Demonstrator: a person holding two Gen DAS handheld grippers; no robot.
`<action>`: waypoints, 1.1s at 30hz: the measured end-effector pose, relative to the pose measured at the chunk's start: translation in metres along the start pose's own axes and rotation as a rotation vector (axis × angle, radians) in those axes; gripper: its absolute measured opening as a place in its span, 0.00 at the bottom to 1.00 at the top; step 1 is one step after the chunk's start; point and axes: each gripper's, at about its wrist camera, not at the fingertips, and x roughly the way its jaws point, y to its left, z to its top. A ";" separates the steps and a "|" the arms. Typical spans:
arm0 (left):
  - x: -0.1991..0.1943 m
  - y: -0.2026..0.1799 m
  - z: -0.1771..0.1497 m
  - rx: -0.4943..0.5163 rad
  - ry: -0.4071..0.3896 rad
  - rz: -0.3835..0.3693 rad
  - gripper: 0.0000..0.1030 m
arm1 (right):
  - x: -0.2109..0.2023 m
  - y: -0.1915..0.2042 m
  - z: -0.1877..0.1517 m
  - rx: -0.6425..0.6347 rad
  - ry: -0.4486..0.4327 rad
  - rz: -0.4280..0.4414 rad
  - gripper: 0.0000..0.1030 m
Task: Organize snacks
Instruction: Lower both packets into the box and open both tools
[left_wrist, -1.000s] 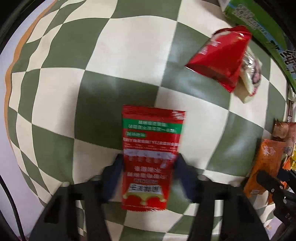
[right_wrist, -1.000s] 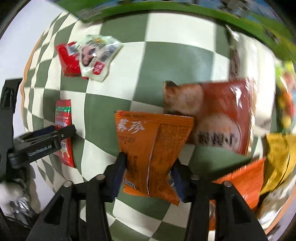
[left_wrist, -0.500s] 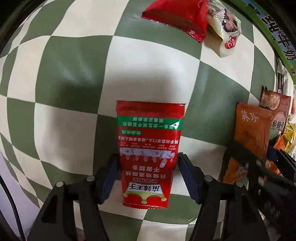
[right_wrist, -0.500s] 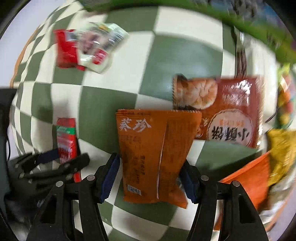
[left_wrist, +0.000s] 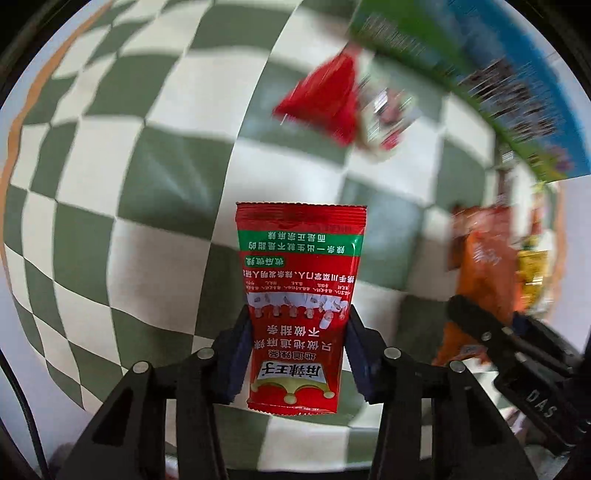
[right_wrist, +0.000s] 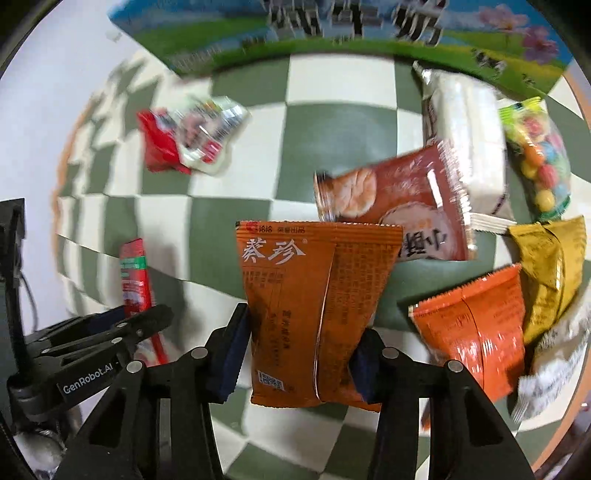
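My left gripper (left_wrist: 297, 354) is shut on a red snack packet with a green band (left_wrist: 300, 295), held above the green and white checked cloth (left_wrist: 129, 177). My right gripper (right_wrist: 299, 354) is shut on an orange snack packet (right_wrist: 314, 295), also lifted off the cloth. In the right wrist view the left gripper (right_wrist: 144, 325) shows at the lower left with the red packet (right_wrist: 135, 277) in it. In the left wrist view the right gripper (left_wrist: 495, 332) shows at the right with the orange packet (left_wrist: 484, 273).
A red packet (right_wrist: 159, 147) and a clear wrapped snack (right_wrist: 207, 133) lie together at the back left. A brown-red pastry packet (right_wrist: 399, 199), a white packet (right_wrist: 465, 140), a candy bag (right_wrist: 539, 155), a yellow packet (right_wrist: 550, 266) and another orange packet (right_wrist: 472, 325) crowd the right. A green and blue box (right_wrist: 332, 33) stands behind.
Both grippers have lifted and tilted up with their packets, so the box at the back has come into view. Both stay shut on their packets.
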 end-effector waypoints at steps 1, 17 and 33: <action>-0.014 -0.004 0.000 0.006 -0.021 -0.021 0.42 | -0.011 -0.002 0.000 0.004 -0.017 0.024 0.49; -0.180 -0.148 0.194 0.241 -0.348 -0.081 0.42 | -0.183 -0.021 0.143 0.064 -0.363 0.051 0.49; -0.068 -0.172 0.346 0.221 -0.172 0.143 0.42 | -0.126 -0.087 0.313 0.088 -0.294 -0.129 0.49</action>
